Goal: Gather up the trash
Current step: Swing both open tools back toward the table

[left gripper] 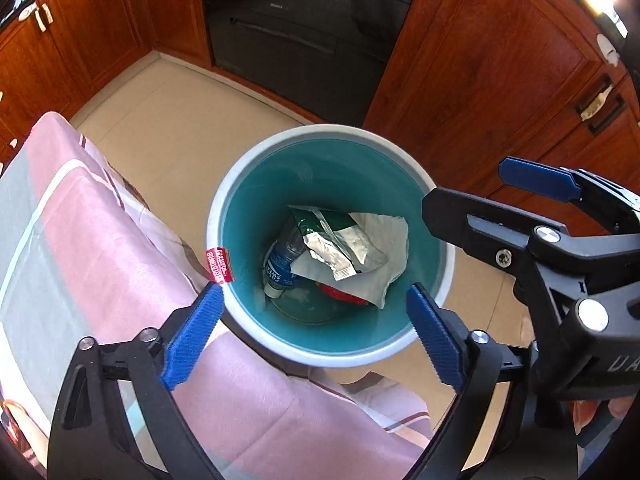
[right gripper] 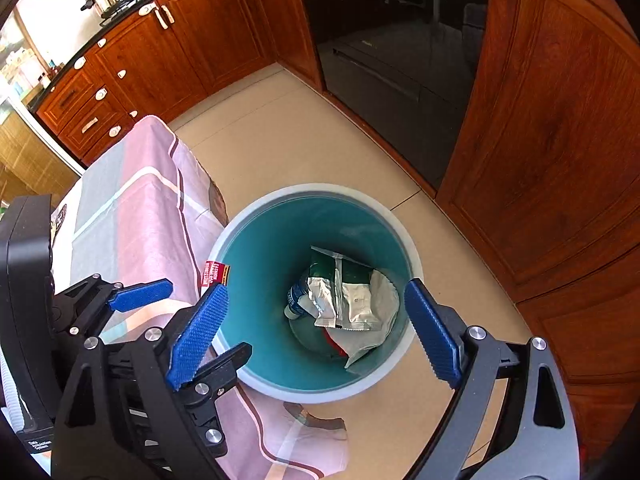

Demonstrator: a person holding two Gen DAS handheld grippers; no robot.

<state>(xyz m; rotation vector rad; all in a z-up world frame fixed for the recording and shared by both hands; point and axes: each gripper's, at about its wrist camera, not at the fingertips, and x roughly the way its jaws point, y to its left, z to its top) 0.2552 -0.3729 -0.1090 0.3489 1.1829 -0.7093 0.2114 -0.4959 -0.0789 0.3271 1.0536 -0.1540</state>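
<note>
Both my claws hang spread and empty over the teal bin [left gripper: 320, 168]: left claw [left gripper: 316, 336], right claw [right gripper: 316, 332]. The trash, a green-and-silver wrapper [left gripper: 340, 240], a crumpled paper [left gripper: 384, 272] and a plastic bottle [left gripper: 280, 260], lies at the bottom. My worry is the red wrapper [left gripper: 218, 266] perched on the rim beside the cloth-covered counter [left gripper: 100, 220]; a nudge could drop it outside. The floor [right gripper: 320, 136] toward the oven is open.

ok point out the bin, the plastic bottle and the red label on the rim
bin [left gripper: 256, 344], left wrist view, near part of its pale rim
plastic bottle [left gripper: 280, 262], left wrist view, its blue label
red label [right gripper: 216, 274], right wrist view, middle of the tag
</note>
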